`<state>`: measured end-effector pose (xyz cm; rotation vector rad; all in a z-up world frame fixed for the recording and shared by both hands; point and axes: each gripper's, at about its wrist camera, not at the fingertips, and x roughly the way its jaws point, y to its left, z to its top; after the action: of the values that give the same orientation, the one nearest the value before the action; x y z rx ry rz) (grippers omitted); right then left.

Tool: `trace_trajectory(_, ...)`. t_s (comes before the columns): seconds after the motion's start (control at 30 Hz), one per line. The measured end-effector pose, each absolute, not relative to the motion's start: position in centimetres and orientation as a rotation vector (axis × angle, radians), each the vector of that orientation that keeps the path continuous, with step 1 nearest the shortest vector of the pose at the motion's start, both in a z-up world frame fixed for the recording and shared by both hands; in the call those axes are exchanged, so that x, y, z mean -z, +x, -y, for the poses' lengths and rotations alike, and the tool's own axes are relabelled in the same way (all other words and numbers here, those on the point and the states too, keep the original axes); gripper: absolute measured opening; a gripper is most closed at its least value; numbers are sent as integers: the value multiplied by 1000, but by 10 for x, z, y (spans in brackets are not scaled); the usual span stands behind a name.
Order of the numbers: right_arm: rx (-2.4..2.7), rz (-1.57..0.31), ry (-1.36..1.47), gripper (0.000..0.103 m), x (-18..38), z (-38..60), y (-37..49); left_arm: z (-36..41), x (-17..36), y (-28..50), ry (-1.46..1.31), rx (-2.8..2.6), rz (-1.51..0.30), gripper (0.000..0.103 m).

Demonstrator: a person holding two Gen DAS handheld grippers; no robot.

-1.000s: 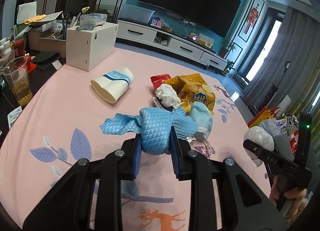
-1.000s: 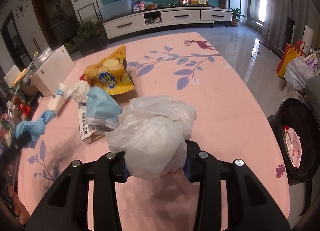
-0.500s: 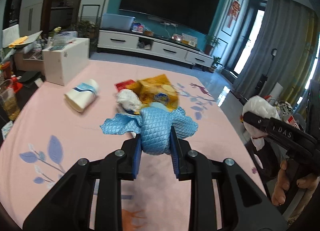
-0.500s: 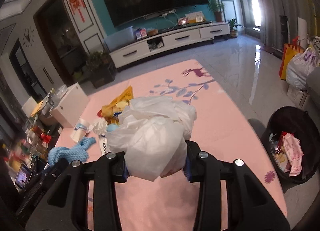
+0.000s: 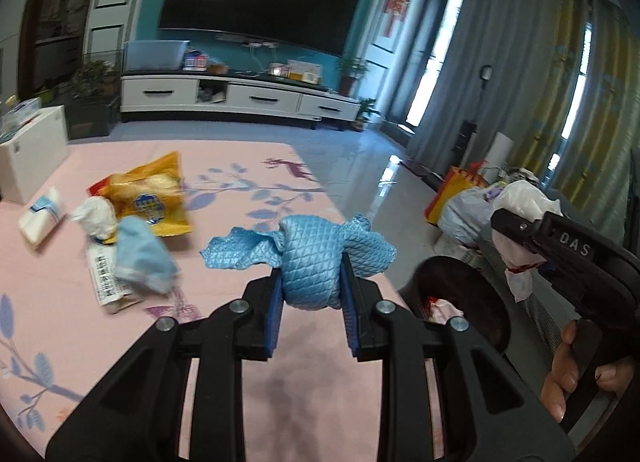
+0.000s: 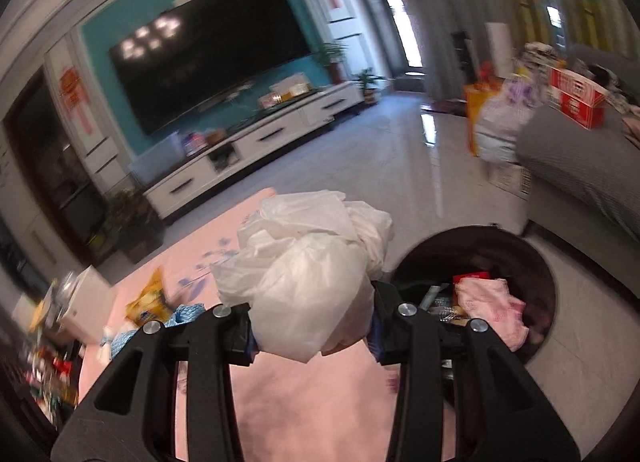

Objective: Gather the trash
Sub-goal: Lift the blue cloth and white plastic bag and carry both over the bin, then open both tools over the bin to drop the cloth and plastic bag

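The left tongs [image 5: 311,289] are closed narrowly on a bunched blue cloth [image 5: 310,258], held above the pink surface [image 5: 256,150]. The right tongs [image 6: 312,328] squeeze a crumpled white plastic bag [image 6: 308,274] near the edge of the surface, beside the black trash bin [image 6: 536,262] on the floor, which holds some trash.

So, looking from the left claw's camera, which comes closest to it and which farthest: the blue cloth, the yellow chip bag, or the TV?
1. blue quilted cloth: clamped in the left claw.
2. yellow chip bag: lying on the pink table, ahead to the left.
3. TV: on the far teal wall.
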<state>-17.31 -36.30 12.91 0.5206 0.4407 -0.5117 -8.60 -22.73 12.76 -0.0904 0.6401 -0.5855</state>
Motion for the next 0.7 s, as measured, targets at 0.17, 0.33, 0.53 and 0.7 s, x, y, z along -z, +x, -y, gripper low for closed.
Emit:
trace_trajectory(0.17, 581, -408, 604, 41, -125, 395, -197, 283, -119, -89, -65, 715, -663, 27)
trace_trajectory(0.33, 669, -420, 673, 41, -111, 426, -212, 334, -104, -89, -28, 816, -729, 27)
trace_trajectory(0.53, 754, -477, 696, 41, -91, 448, -218, 382, -79, -90, 28, 903, -819, 27)
trace_trajectory(0.7, 783, -510, 737, 42, -75, 469, -227, 398, -60, -85, 42, 933, -883, 27)
